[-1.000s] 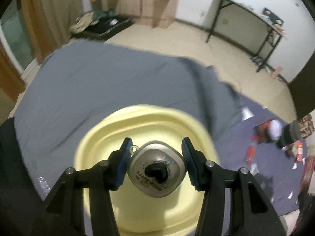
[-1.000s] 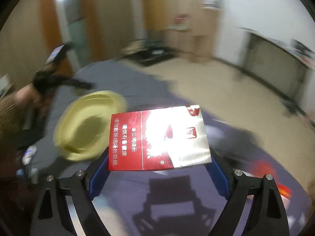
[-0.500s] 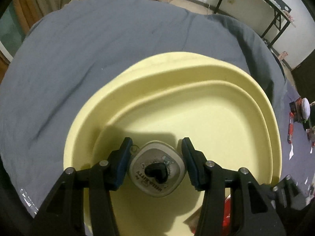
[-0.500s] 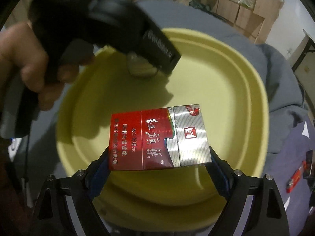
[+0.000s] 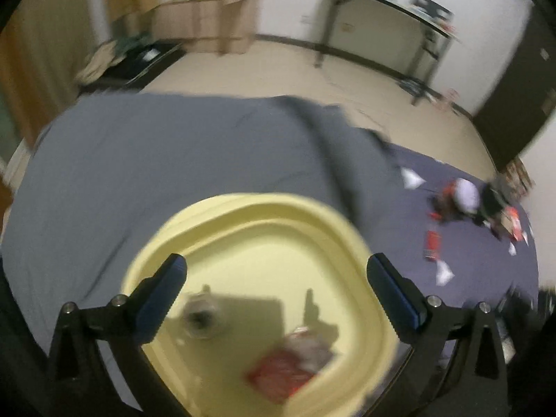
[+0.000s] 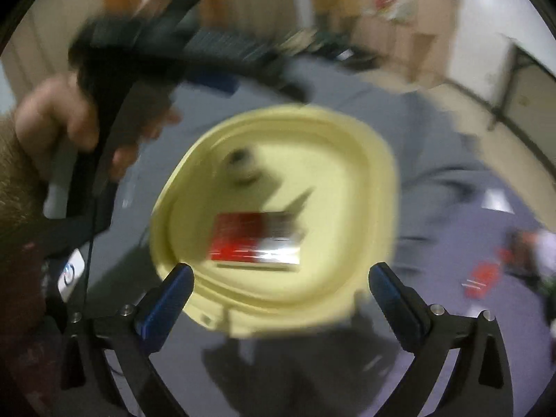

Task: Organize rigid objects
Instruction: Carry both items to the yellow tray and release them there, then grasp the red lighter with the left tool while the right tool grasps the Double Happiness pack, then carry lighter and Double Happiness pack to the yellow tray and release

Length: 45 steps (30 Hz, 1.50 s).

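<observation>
A pale yellow basin (image 5: 264,219) (image 6: 365,160) sits on grey bedding. Inside it lie a small silver case with a dark heart (image 5: 201,319) (image 6: 241,166) and a red and silver cigarette pack (image 5: 288,368) (image 6: 257,239). My left gripper (image 5: 274,288) is open and empty, raised above the basin's near side. My right gripper (image 6: 281,292) is open and empty, above the basin's near rim. The left gripper's black body and the hand holding it (image 6: 114,80) show at the upper left of the right wrist view. Both views are blurred.
Grey bedding (image 5: 156,160) covers the surface around the basin. Small red, white and black items (image 5: 462,205) (image 6: 486,274) lie scattered to the right. Beyond are a beige floor, a black-legged table (image 5: 389,31) and cardboard boxes (image 5: 205,7).
Both grippers opened and pulled back up from the basin. The silver case left the left gripper and the cigarette pack left the right gripper; both now lie in the basin.
</observation>
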### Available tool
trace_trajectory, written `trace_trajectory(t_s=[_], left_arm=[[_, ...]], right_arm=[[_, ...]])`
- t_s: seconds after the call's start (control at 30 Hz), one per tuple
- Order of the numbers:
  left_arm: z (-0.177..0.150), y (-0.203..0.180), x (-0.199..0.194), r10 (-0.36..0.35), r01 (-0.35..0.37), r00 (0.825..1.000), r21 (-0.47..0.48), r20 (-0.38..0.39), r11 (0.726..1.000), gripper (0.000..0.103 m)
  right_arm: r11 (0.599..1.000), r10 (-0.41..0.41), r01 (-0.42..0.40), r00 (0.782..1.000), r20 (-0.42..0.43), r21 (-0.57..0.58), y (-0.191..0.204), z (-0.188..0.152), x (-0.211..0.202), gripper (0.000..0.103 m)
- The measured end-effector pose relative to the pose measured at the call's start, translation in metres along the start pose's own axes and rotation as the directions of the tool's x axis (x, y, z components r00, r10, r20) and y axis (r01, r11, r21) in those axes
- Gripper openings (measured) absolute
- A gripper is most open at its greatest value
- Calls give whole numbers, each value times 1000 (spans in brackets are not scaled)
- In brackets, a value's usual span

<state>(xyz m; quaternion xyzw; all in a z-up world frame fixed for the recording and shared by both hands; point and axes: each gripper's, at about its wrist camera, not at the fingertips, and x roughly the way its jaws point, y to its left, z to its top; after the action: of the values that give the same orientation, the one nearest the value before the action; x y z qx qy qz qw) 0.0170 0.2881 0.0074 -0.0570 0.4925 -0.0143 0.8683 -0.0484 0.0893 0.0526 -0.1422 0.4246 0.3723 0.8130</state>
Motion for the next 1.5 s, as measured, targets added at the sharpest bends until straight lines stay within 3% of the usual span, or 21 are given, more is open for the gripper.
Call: trace_trajectory(t_s=[0.1, 0.2, 0.33, 0.43, 0.5, 0.57, 0.63, 0.73, 0.8, 0.83, 0.87, 0.9, 1.0, 1.17, 1.3, 1.4, 1.5], left_arm=[[14, -61, 12, -61, 62, 998, 69, -24, 996, 103], [18, -115, 33, -111, 117, 992, 127, -53, 985, 103], [12, -167, 80, -115, 133, 986, 152, -124, 979, 103], [7, -195, 116, -88, 119, 982, 186, -166, 975, 103], [5, -202, 133, -55, 91, 983, 208, -174, 974, 102], [6, -206, 145, -26, 65, 984, 216, -178, 974, 100], [8, -209, 157, -29, 69, 983, 217, -183, 974, 89], [10, -212, 171, -18, 61, 982, 224, -188, 973, 71], [11, -213, 175, -2, 41, 986, 235, -165, 971, 67], [11, -215, 175, -7, 42, 989, 235, -151, 971, 55], [11, -216, 175, -17, 50, 990, 231, -141, 972, 35], [12, -217, 174, -22, 51, 991, 217, -134, 975, 24], [13, -214, 173, -31, 56, 990, 180, -140, 982, 24], [7, -202, 146, -56, 72, 991, 129, -124, 989, 24], [10, -163, 85, -53, 57, 998, 101, -43, 993, 24], [13, -110, 43, -17, 17, 1000, 43, 10, 999, 24], [9, -40, 6, 79, -78, 996, -34, 31, 996, 24]], right_arm=[[984, -135, 129, 990, 46, 122, -70, -29, -67, 103], [920, -331, 320, 943, 13, 226, -151, -65, -114, 103], [774, -498, 497, 860, -107, 392, -266, -132, -157, 103], [675, -540, 562, 818, -200, 477, -325, -162, -167, 103], [648, -536, 570, 813, -229, 506, -347, -175, -163, 103], [632, -518, 551, 824, -232, 545, -364, -184, -153, 103], [630, -506, 540, 830, -232, 558, -377, -193, -143, 103], [618, -509, 551, 824, -249, 560, -388, -200, -124, 103], [613, -539, 564, 810, -230, 553, -387, -199, -123, 103], [614, -553, 569, 805, -217, 547, -387, -197, -120, 103], [614, -559, 569, 803, -208, 547, -388, -196, -115, 100], [612, -566, 571, 799, -201, 547, -388, -195, -114, 90], [615, -591, 580, 788, -174, 534, -382, -194, -110, 55], [634, -562, 545, 812, -157, 548, -370, -198, -122, 54], [667, -562, 498, 825, -66, 554, -350, -188, -151, 54], [744, -528, 444, 848, 32, 500, -310, -156, -173, 54], [843, -444, 367, 888, 122, 392, -251, -109, -171, 54]])
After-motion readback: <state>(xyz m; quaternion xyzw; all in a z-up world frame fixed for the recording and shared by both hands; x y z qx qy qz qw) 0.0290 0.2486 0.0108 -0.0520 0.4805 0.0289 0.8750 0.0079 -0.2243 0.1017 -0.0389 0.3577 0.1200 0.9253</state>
